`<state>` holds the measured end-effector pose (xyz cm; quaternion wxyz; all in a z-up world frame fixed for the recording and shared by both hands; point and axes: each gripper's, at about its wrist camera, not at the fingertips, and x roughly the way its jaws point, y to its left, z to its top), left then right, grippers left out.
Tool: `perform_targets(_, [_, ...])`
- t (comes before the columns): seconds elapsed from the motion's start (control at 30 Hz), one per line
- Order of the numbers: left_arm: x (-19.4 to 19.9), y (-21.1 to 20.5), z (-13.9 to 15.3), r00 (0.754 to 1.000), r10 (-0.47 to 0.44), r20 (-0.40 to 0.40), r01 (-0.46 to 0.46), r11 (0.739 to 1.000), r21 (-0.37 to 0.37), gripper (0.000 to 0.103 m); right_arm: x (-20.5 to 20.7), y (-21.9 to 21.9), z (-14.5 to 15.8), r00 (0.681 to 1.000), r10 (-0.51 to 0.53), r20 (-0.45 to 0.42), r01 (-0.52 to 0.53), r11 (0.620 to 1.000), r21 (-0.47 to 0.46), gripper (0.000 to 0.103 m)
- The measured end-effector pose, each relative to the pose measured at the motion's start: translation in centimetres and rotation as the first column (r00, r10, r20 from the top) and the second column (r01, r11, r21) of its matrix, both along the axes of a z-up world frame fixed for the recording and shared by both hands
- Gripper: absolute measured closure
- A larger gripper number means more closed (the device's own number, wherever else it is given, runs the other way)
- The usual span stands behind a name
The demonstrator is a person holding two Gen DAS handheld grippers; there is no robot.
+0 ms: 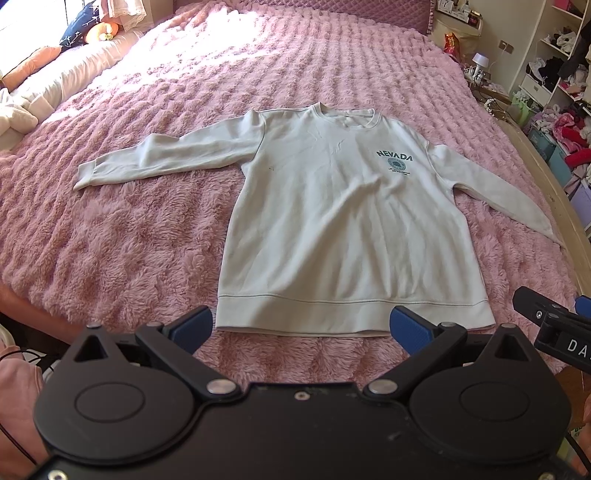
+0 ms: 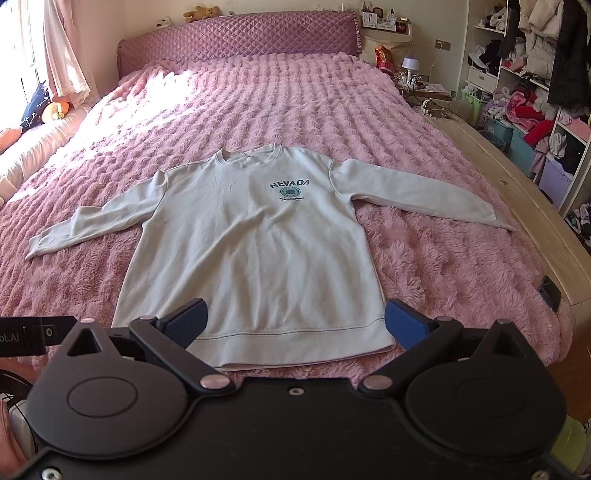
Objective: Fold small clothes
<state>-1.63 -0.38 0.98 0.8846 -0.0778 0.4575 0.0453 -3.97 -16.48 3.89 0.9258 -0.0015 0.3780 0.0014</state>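
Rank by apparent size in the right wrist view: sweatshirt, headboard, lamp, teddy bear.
1. Sweatshirt, nearest, so its lead may be inflated
2. Headboard
3. Lamp and teddy bear: both far and similarly small, unranked

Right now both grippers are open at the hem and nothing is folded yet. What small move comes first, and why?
Probably reach the left gripper forward and left to the outstretched sleeve cuff. The sweatshirt lies flat, front up, with both sleeves spread on the pink blanket, so a sleeve likely folds in first. The right gripper can wait by the hem.
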Motion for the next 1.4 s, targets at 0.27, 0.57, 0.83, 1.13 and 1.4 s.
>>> perform_targets(0.27, [-0.1,-0.04,0.24,1.0,0.007,0.005,-0.007,1.0,0.003,0.0,-0.13,-0.2,0.02,1.0,-0.002,0.003,0.002,1.0,-0.003,0.0])
perform_targets(0.57, [-0.12,0.04,0.23,1.0,0.006,0.005,-0.006,1.0,0.004,0.0,-0.56,-0.68,0.19,1.0,-0.009,-0.001,0.009,1.0,-0.004,0.0])
perform_targets(0.83, [-0.2,-0.02,0.13,1.0,0.008,0.0,-0.008,1.0,0.003,0.0,-0.54,-0.79,0.19,1.0,-0.009,-0.003,0.009,1.0,-0.005,0.0])
perform_targets(1.13, [-0.18,-0.01,-0.07,1.0,0.005,-0.014,-0.005,1.0,0.001,0.0,-0.54,-0.94,0.14,1.0,-0.012,-0.011,0.012,1.0,-0.001,0.0])
perform_targets(1.4, [-0.27,0.22,-0.33,1.0,0.008,-0.029,-0.008,1.0,0.0,0.0,-0.45,-0.84,0.04,1.0,-0.008,-0.022,0.008,1.0,-0.002,0.0])
